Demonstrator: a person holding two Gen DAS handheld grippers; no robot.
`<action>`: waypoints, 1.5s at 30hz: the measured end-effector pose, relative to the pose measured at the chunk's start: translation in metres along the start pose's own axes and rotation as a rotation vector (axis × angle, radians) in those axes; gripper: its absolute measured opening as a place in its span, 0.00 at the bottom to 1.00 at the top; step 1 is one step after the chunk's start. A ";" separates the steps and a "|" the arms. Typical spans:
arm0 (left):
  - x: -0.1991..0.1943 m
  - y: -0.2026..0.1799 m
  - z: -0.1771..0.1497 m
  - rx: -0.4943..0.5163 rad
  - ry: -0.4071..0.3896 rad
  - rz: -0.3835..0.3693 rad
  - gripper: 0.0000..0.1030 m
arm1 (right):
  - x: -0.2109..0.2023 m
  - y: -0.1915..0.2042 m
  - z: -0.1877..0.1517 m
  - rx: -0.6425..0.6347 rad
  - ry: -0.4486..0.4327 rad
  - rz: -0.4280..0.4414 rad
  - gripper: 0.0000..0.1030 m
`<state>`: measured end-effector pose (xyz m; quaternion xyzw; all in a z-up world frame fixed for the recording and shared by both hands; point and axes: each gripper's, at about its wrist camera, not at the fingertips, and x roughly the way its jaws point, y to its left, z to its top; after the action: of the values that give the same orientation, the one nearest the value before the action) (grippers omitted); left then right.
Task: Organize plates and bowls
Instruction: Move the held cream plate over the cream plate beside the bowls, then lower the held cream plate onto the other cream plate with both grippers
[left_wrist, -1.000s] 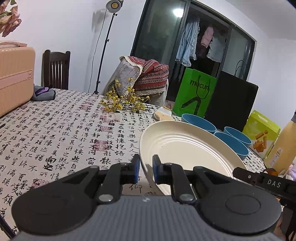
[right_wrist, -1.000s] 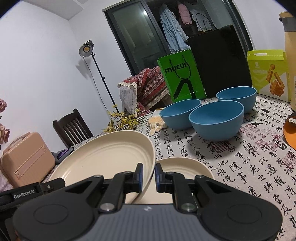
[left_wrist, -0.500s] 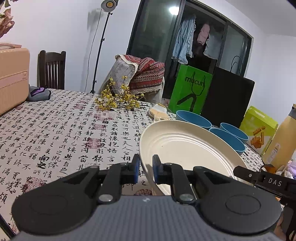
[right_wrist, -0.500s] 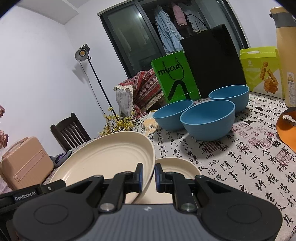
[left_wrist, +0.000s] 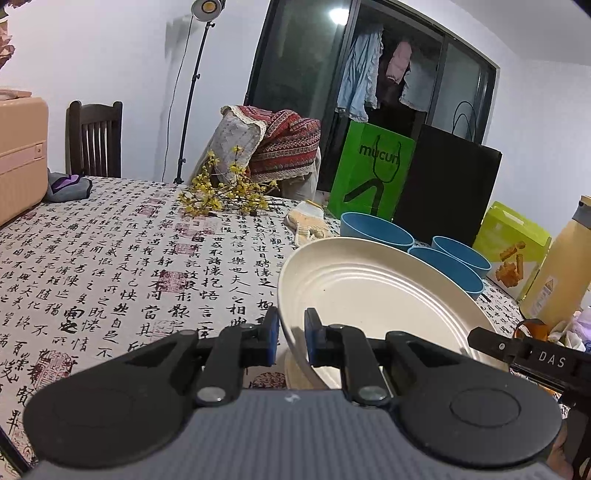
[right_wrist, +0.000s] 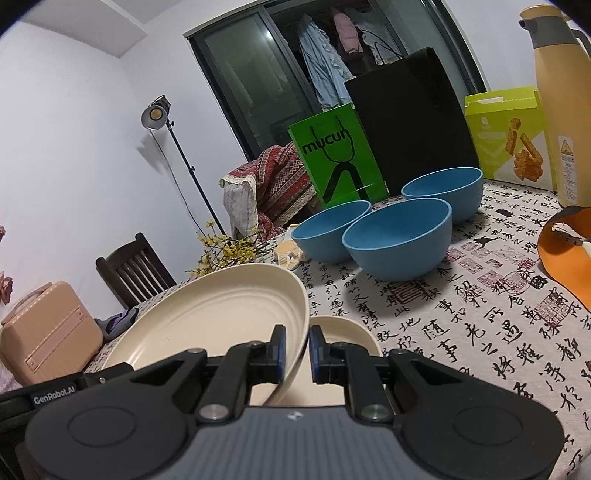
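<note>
Both the left gripper (left_wrist: 291, 341) and the right gripper (right_wrist: 296, 350) clamped the ribbed cream plate's (left_wrist: 373, 295) rim; a green bag (right_wrist: 338, 158) read "mucun".

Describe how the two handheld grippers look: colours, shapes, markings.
Both match: a ribbed grey body, two round black discs, black linkage arms with silver pivots, blue pads on the fingers. The left gripper shows that from its own camera; seen from the right one, its side bar reads "GenRobot.AI". The right gripper looks alike, with "DAS" in white on its bar in the left view.
</note>
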<state>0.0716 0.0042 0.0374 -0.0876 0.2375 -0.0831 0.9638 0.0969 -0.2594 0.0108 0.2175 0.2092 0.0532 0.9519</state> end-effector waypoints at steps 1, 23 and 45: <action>0.001 -0.001 -0.001 0.001 0.001 -0.001 0.14 | 0.000 -0.001 0.000 0.001 -0.001 -0.001 0.13; 0.025 -0.017 -0.010 0.029 0.040 -0.008 0.14 | 0.006 -0.024 -0.002 0.024 0.003 -0.037 0.13; 0.039 -0.022 -0.016 0.066 0.054 0.014 0.14 | 0.018 -0.030 -0.005 0.007 0.024 -0.061 0.13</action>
<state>0.0952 -0.0273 0.0110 -0.0520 0.2613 -0.0864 0.9600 0.1115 -0.2810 -0.0134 0.2136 0.2274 0.0260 0.9497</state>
